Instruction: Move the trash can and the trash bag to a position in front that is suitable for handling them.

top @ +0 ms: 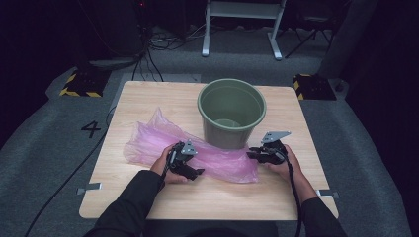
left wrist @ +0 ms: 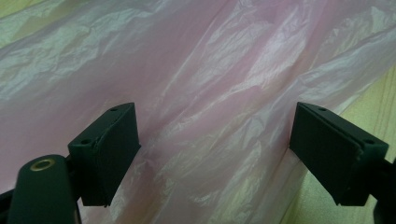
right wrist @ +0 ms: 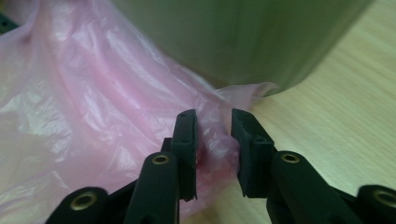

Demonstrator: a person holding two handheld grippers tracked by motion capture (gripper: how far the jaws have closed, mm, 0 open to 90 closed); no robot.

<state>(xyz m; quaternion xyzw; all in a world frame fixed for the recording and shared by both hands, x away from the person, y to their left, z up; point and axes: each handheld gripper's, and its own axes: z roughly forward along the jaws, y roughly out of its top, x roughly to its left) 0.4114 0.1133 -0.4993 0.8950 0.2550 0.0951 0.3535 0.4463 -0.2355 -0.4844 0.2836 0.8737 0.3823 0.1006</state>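
Pink plastic bag: flat on table, long axis 10-to-4 o'clock, at 7 o'clock of green bucket; left gripper gaping above its middle, right gripper half-closed around its 4 o'clock end, nearer.

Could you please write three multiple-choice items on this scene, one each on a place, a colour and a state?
1. Where is the plastic bag?
A. inside the bucket
B. flat on the table, in front of the bucket
C. on the floor

2. What colour is the bucket?
A. green
B. red
C. white

3. How do the jaws of the left gripper stand?
A. clamped together
B. wide apart over the bag
C. hooked over the bucket's rim

Answers:
1 B, it lies spread on the table against the bucket's base.
2 A, its wall and inside are green.
3 B, bag film shows across the wide gap between them.
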